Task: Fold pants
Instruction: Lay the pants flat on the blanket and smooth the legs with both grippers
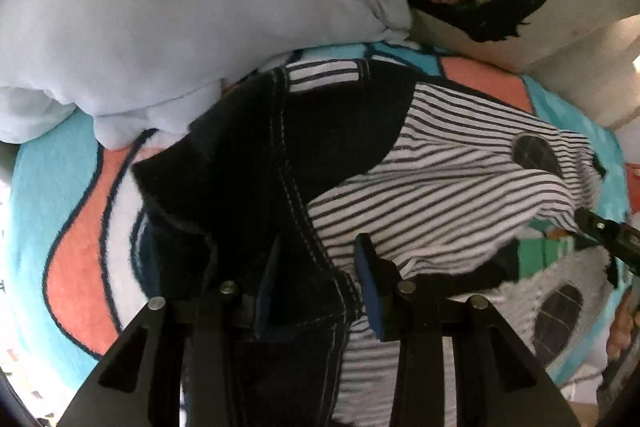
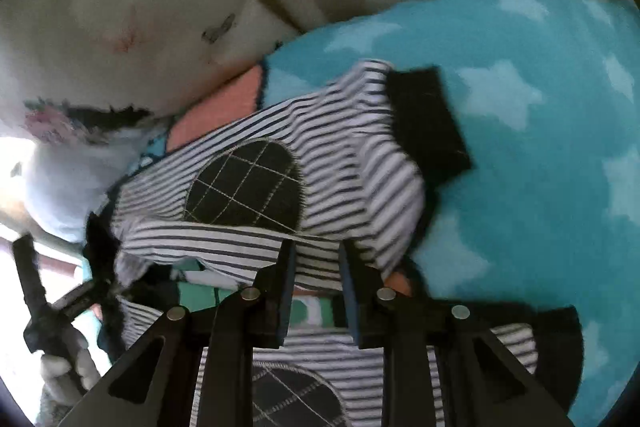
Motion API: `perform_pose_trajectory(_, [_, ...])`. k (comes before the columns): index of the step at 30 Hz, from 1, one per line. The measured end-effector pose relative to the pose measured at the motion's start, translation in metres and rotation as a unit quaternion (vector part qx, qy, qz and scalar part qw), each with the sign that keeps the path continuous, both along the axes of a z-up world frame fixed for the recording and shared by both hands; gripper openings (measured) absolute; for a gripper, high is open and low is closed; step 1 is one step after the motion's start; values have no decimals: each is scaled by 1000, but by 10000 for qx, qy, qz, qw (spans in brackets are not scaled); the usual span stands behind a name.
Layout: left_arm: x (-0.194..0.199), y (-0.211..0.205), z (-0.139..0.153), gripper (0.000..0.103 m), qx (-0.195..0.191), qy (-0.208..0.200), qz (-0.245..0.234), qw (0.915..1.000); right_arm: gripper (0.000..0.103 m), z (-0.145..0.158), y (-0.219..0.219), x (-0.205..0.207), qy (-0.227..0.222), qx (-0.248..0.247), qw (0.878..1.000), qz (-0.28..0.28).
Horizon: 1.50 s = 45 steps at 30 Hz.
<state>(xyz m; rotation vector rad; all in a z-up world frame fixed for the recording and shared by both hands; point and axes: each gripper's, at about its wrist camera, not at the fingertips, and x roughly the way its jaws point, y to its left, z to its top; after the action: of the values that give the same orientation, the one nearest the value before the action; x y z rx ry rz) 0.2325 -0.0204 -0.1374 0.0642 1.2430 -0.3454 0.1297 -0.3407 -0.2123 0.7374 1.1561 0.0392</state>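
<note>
The striped pants (image 2: 344, 155) with dark knee patches lie on a bright patterned blanket (image 2: 540, 131) on the bed, one leg drawn across the other, so the fold looks under way but unfinished. The left claw (image 1: 316, 283) pinches the dark stitched waist part; the right claw (image 2: 316, 267) stands spread just over a striped leg edge, holding nothing. Next it likely needs to nip that edge.
</note>
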Motion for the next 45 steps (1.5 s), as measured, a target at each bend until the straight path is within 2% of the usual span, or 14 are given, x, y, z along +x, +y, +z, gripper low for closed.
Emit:
perform_pose_trajectory(2, [0, 12, 8, 36, -180, 82, 27, 9998, 23, 1, -6, -6, 174, -132, 9996, -170])
perform_pose_trajectory(5, [0, 26, 27, 36, -420, -17, 22, 9991, 26, 16, -15, -13, 68, -210, 9994, -277])
perform_pose_trajectory(8, [8, 33, 47, 40, -475, -297, -25, 9984, 32, 35, -18, -14, -177, -366, 9989, -233])
perform_pose_trajectory(10, [16, 32, 52, 45, -493, -396, -44, 9980, 36, 44, -19, -10, -316, -433, 9984, -182])
perform_pose_trajectory(14, [42, 20, 57, 47, -498, -457, -290, 9973, 45, 50, -9, 14, -463, -683, 9966, 14])
perform_pose_trajectory(17, [56, -6, 53, 47, -231, -572, -783, 9950, 61, 54, 3, 42, -574, -1133, 9909, 443])
perform_pose_trajectory(20, [63, -29, 45, 47, 37, -677, -1277, 9895, 61, 51, 21, 71, -613, -1586, 9790, 1126])
perform_pose_trajectory(23, [73, -43, 36, 47, 148, -688, -1677, 9833, 61, 44, 34, 95, -567, -1801, 9668, 1720])
perform_pose_trajectory(30, [92, -51, 8, 48, 176, -391, -2011, 9786, 61, 22, 45, 128, -290, -1849, 9534, 2366])
perform_pose_trajectory(32, [95, -49, 5, 48, 132, -338, -1956, 9800, 61, 19, 43, 131, -238, -1852, 9539, 2352])
perform_pose_trajectory(39, [90, -44, 12, 48, 42, -394, -1720, 9843, 61, 19, 13, 128, -116, -1594, 9720, 1722])
perform_pose_trajectory(45, [62, -32, 41, 48, -1, -669, -1304, 9892, 61, 35, -16, 103, -185, -1495, 9811, 1212])
